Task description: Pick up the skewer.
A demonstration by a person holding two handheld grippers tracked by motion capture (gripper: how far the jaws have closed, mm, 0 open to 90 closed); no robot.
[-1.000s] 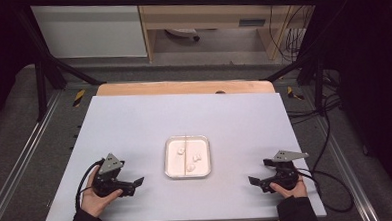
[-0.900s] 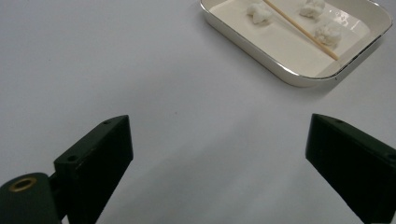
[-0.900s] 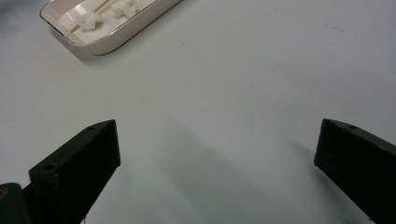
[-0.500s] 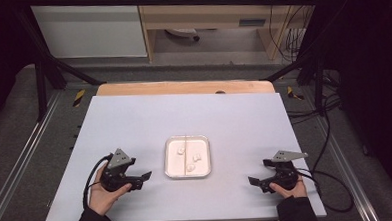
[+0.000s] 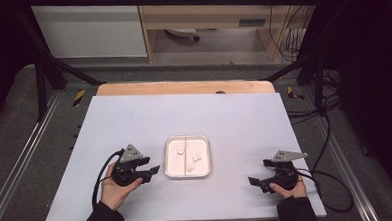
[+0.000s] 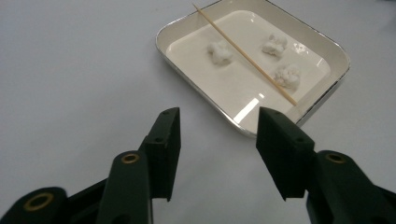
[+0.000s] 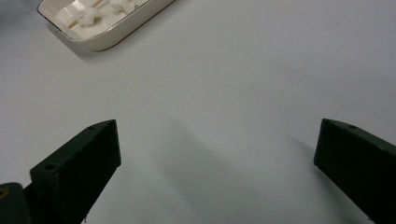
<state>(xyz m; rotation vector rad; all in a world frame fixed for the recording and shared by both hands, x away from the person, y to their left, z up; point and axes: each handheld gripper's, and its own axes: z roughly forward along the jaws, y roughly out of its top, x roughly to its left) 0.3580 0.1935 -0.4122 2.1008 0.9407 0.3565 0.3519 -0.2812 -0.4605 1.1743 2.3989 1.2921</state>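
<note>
On white table [image 5: 134, 118], tray [image 5: 188, 174], grey floor [image 5: 14, 123]

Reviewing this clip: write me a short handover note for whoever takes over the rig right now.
Left gripper: open, nothing between the jaws, which have just been closing; it sits close to the tray's left edge, aimed at it.
Right gripper: wide open, holding nothing, well right of the tray.
Tray holds a wooden skewer and three white puffy pieces.
Done: nothing picked up.
Left: probably grasp the skewer or a piece.
</note>
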